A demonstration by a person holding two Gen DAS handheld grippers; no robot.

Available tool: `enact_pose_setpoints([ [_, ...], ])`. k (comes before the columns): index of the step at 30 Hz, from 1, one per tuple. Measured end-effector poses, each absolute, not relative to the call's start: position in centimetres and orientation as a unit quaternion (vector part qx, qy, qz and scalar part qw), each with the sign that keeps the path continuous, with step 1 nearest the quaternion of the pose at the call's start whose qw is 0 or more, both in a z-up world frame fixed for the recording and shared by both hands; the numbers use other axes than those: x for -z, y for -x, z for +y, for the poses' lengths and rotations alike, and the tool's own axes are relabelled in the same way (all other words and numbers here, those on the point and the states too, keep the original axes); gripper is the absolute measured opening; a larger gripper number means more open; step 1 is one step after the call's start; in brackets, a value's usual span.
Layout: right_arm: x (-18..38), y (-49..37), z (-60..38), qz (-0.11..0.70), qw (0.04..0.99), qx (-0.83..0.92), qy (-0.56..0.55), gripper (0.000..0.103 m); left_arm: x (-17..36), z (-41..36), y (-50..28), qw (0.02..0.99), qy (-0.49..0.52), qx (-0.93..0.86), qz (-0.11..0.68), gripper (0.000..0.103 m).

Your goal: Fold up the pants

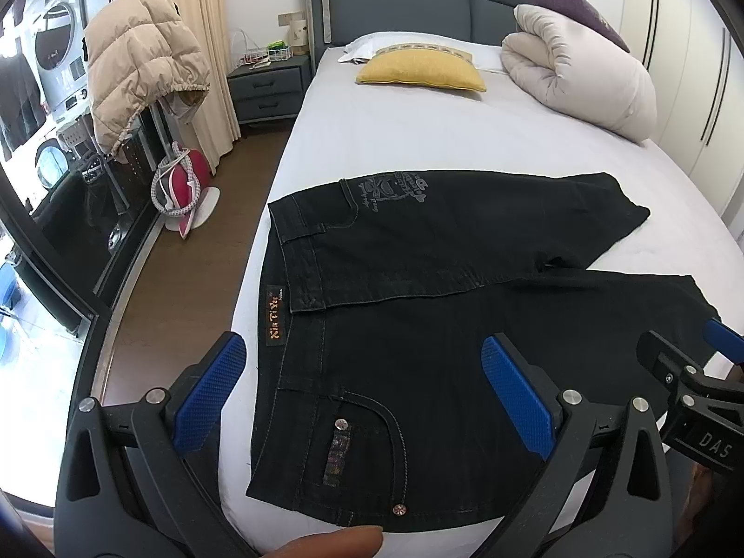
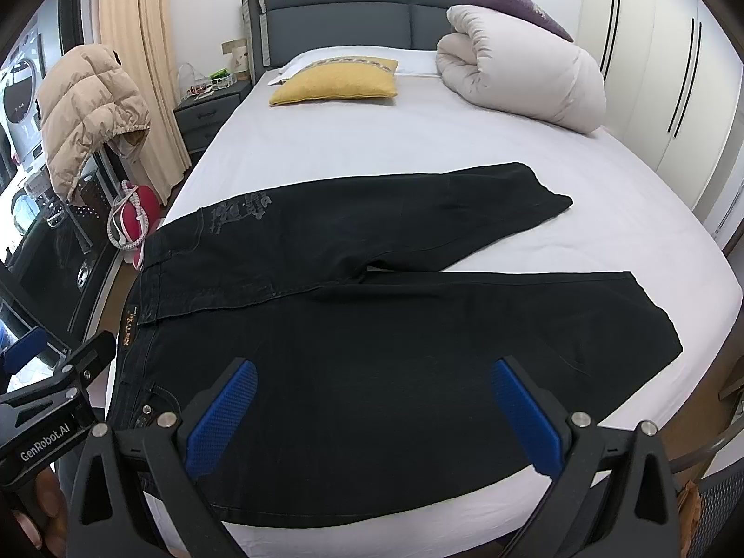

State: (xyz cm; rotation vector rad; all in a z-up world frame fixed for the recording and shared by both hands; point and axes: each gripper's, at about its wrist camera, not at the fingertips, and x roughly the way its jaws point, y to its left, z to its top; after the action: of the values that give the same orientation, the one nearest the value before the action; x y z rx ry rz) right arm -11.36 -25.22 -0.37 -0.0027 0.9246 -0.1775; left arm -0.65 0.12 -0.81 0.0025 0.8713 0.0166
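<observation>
grey headboard (image 2: 339,9) | white wardrobe (image 2: 660,69) | wood floor (image 1: 186,279) | beige curtain (image 2: 135,69)

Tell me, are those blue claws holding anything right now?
No. The left gripper and the right gripper are both open above the black pants, which lie spread out on the bed, unheld.

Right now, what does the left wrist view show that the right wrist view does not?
Left only: the near pocket in full with both rivets, and the whole label.
Right only: the near leg's hem, uncovered.
Both: black pants spread flat on the bed, the yellow pillow, and both tools open, the left tool and the right tool.
</observation>
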Motion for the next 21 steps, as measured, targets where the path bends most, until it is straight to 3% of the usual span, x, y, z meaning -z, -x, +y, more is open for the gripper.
enact_pose_setpoints([
  [21,0.4,10.2,-26.5,0.437,0.898,0.047,-0.018,0.103,1.4,1.0,-2.5,0.901,-0.017,0.048,0.432,0.103],
])
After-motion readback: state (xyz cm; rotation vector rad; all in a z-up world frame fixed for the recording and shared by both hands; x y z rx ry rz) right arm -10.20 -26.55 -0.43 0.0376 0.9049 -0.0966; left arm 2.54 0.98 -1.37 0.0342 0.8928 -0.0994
